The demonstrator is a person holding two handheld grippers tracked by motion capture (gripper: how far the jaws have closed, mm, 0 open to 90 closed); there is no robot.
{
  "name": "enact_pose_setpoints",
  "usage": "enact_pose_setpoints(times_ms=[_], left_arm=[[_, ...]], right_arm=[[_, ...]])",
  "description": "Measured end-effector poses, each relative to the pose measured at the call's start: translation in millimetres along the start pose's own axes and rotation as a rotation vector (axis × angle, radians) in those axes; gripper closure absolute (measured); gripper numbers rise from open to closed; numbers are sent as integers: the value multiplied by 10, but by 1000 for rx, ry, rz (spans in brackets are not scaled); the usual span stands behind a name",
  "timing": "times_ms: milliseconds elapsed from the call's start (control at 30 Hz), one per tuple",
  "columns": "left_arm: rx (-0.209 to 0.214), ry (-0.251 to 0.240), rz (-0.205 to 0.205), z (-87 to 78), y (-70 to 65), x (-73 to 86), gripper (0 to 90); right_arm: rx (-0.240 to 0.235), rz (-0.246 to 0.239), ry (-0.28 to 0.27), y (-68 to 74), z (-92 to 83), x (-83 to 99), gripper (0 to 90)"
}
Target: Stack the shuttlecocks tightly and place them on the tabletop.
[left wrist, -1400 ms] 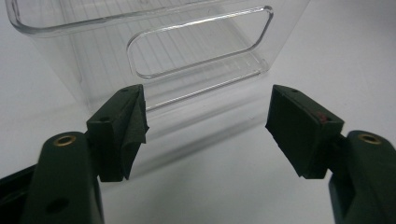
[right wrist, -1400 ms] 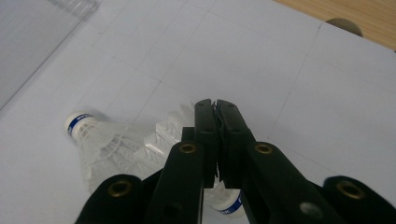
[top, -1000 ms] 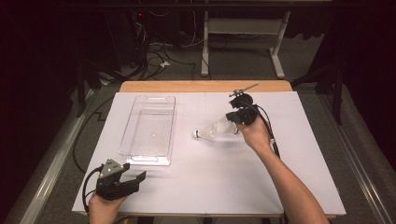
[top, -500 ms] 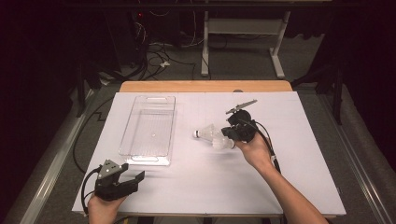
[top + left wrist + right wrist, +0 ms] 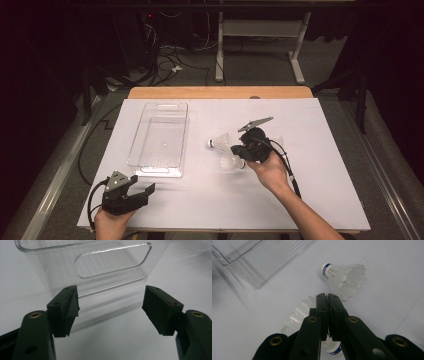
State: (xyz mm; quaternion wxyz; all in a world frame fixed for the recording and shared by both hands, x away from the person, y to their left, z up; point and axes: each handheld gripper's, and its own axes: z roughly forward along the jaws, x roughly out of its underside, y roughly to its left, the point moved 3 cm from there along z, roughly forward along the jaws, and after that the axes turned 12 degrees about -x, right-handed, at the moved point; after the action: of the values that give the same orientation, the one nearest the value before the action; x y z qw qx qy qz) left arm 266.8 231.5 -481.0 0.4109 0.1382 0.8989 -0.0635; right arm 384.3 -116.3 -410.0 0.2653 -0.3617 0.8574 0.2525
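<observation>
- Right gripper [image 5: 327, 295]: its black jaws are pressed together, and one white feathered shuttlecock with a blue-banded cork [image 5: 312, 322] sits right under them, low in the centre of the right gripper view. They seem to pinch its skirt, though the contact point is hidden.
- A second white feathered shuttlecock [image 5: 342, 275] lies free on the white bench [image 5: 249, 335] in the upper right of that view, near the first one but apart from it.
- Handling, as I judge it: very light, with thin feathers that crush and bend easily. The cork end is the firmer place to hold; on the skirt, squeeze gently.
- The clear plastic tray [image 5: 159, 140] stands left of centre in the high view.
- Left gripper [image 5: 110, 305]: jaws wide apart and empty, facing the tray's end wall.
</observation>
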Motion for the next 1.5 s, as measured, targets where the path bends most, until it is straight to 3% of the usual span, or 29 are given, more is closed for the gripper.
enact_pose_setpoints(times_ms=[433,700,867,1500], left_arm=[[-4,0,4,4,-2,-4,301],[1,-4,2,-7,-5,-3,302],[-2,-3,-2,1,1,-4,302],[8,3,-3,8,6,-9,305]], right_arm=[[-43,-32,4,159,163,40,875],[-43,-11,4,89,206,150,870],[-37,-30,10,80,197,145,864],[1,-4,6,-67,-11,282,808]])
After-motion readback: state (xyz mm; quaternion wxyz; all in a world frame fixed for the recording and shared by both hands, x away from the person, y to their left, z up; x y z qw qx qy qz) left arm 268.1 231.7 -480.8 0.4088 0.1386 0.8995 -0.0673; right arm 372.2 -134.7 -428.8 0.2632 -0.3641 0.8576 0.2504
